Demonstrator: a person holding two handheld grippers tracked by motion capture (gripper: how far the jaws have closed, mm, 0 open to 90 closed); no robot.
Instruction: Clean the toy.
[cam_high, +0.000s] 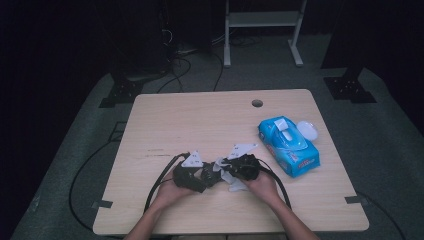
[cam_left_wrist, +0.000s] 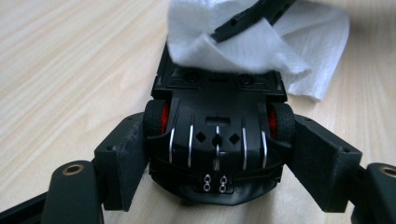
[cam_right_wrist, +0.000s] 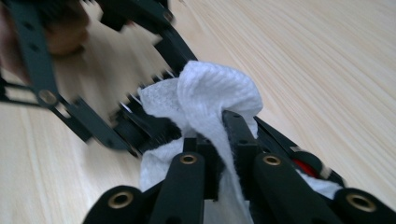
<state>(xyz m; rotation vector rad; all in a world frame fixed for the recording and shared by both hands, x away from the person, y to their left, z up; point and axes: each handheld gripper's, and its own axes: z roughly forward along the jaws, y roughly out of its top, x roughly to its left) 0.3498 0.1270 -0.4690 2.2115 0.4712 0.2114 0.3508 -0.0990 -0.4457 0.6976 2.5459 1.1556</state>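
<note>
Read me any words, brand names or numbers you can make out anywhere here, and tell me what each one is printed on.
None can be read.
Blue wipes pack: a red label with printing near its front end, too small and blurred to read.
Grey plates on the two tongs: small dark marks, too small to read.
Black toy car: moulded shapes and metal contacts on its underside, no lettering.
White wipe: plain.

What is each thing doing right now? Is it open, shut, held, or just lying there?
left gripper: shut on the toy car, jaws pressing its sides.
toy car: held upside down, partly covered by the wipe.
right gripper: shut on the wipe.
wipe: crumpled, pressed against the car.
wipes pack: lying on the table, flap open.
table: bare wood around them.
</note>
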